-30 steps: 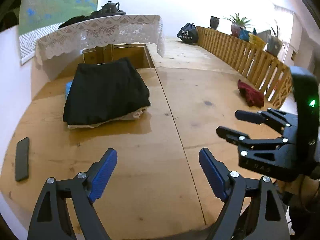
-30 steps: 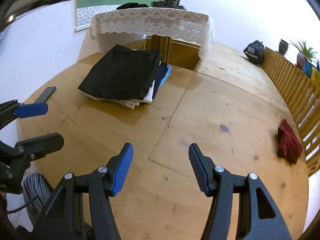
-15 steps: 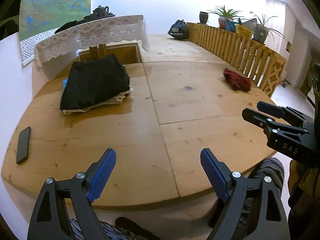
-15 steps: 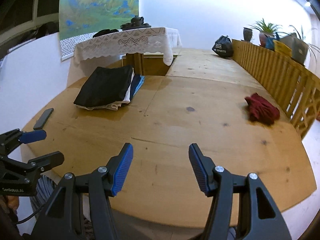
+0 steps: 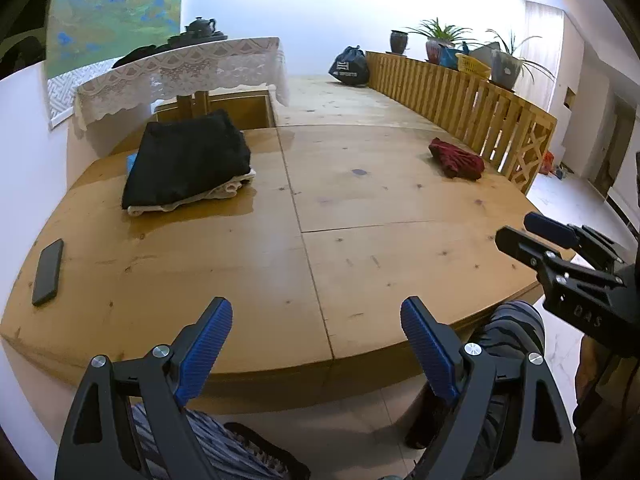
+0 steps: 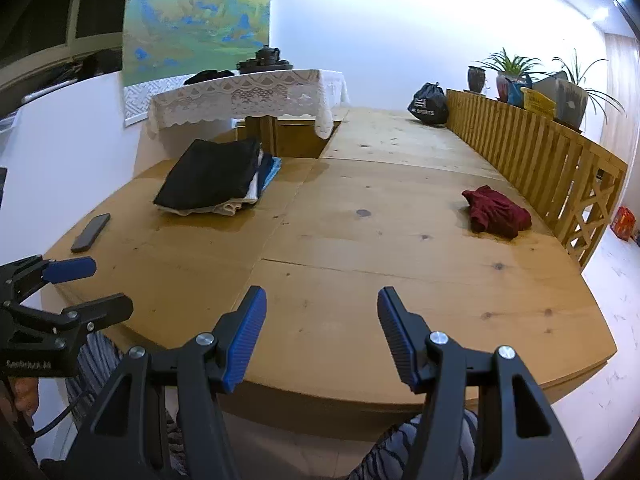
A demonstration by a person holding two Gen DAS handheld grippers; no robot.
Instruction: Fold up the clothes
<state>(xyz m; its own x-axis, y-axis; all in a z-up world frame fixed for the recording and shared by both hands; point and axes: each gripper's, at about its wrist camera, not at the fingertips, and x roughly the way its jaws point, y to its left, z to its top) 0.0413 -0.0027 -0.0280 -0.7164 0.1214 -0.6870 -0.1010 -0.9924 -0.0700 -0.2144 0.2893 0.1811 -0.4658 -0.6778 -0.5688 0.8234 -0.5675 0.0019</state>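
A stack of folded clothes [image 5: 188,162] [image 6: 212,178] with a black garment on top lies at the far left of the wooden table [image 5: 360,248] [image 6: 360,264]. A crumpled dark red garment [image 5: 456,159] [image 6: 496,212] lies at the far right near the fence. My left gripper [image 5: 316,328] [image 6: 76,286] is open and empty over the table's near edge. My right gripper [image 6: 320,320] [image 5: 532,232] is open and empty too, held to the right of the left one.
A black phone [image 5: 48,272] [image 6: 91,232] lies at the table's near left. A wooden slat fence [image 6: 536,160] with plants runs along the right side. A lace-covered table [image 6: 244,94] stands behind; a black bag [image 6: 428,106] sits far back. A person's striped trouser legs [image 5: 508,320] show below the edge.
Both grippers have drawn back from over the table to its near edge, so the table front and the person's legs have come into view. The right gripper has rolled level. The clothes have not moved.
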